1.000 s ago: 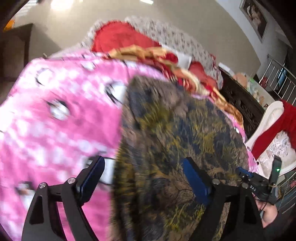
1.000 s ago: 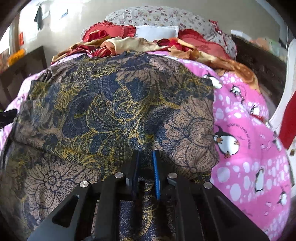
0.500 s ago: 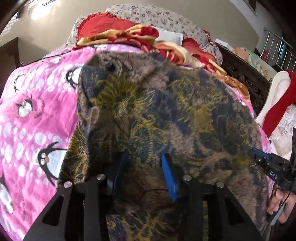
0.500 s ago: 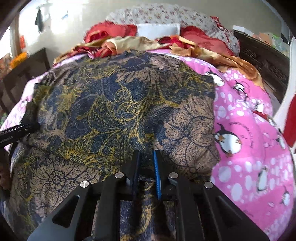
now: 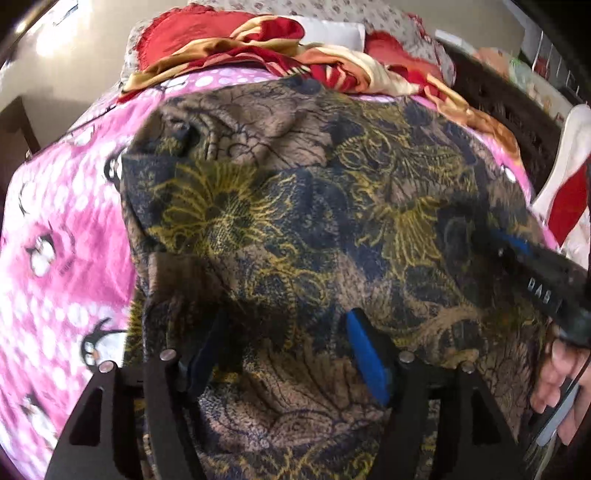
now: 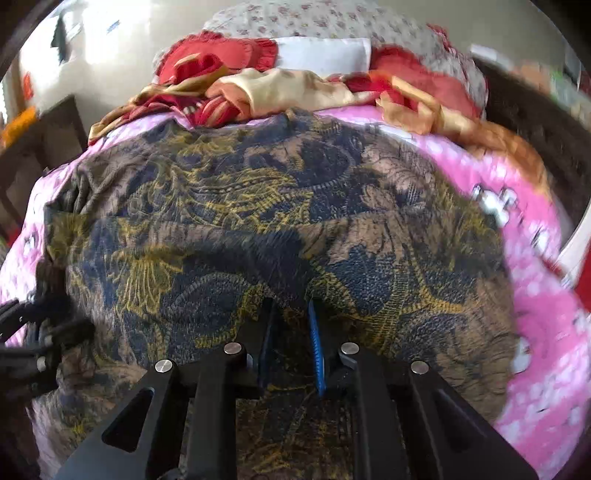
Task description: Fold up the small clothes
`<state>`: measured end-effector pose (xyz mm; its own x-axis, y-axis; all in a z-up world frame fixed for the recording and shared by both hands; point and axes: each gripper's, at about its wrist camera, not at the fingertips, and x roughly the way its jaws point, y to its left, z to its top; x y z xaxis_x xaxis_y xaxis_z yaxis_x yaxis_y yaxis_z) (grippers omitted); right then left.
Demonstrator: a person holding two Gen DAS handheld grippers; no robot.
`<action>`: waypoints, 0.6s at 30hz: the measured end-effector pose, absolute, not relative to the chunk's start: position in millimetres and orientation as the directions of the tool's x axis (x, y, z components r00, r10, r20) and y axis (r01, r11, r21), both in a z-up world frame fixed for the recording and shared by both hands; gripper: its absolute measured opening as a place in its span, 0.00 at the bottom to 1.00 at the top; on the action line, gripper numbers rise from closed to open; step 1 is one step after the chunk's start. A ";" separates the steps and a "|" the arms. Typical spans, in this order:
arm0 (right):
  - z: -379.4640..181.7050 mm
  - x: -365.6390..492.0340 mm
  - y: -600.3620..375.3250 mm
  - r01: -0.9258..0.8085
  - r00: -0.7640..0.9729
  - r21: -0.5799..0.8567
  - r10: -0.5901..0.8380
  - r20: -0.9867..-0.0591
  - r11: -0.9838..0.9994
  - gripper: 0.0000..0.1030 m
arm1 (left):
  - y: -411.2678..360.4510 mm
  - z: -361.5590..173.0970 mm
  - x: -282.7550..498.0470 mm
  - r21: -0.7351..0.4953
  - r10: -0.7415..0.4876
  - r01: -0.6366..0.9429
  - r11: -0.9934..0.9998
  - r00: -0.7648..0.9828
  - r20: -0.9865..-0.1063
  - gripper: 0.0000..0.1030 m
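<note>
A dark blue, brown and yellow floral garment [image 5: 295,229] lies spread on a pink penguin-print blanket [image 5: 66,236]; it also fills the right wrist view [image 6: 280,229]. My left gripper [image 5: 284,343] is open, its blue pads astride a raised fold at the garment's near edge. My right gripper [image 6: 291,332] is shut on the garment's near edge, with cloth pinched between the pads. The right gripper shows at the right edge of the left wrist view [image 5: 535,266], and the left gripper shows at the left edge of the right wrist view [image 6: 33,332].
A heap of red, orange and cream clothes [image 6: 280,88] and floral pillows [image 6: 317,22] lie at the head of the bed. Dark wooden furniture [image 5: 506,107] stands at the right. A white and red item [image 5: 565,173] sits at the far right.
The left gripper has swung right from the pink blanket onto the garment, narrowed, then opened wider over a fold. The right gripper has stayed shut on the cloth and shifted left.
</note>
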<state>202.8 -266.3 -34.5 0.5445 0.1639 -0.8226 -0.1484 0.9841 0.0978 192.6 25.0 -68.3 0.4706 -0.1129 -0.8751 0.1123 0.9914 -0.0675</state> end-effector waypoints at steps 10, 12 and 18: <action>-17.1 136.1 -261.4 -0.204 0.586 0.019 0.137 -0.799 0.979 0.32 | 5.9 -79.6 144.2 -0.093 -0.185 0.203 0.975 0.499 -0.846 0.79; -46.1 133.4 -272.8 -0.178 0.543 0.069 0.157 -0.825 0.982 0.34 | -9.3 -84.0 139.7 -0.033 -0.162 0.247 0.968 0.523 -0.837 0.92; -47.1 130.0 -280.1 -0.194 0.588 0.113 0.208 -0.782 0.975 0.35 | -25.4 -87.4 144.3 0.020 -0.122 0.246 0.969 0.550 -0.826 1.00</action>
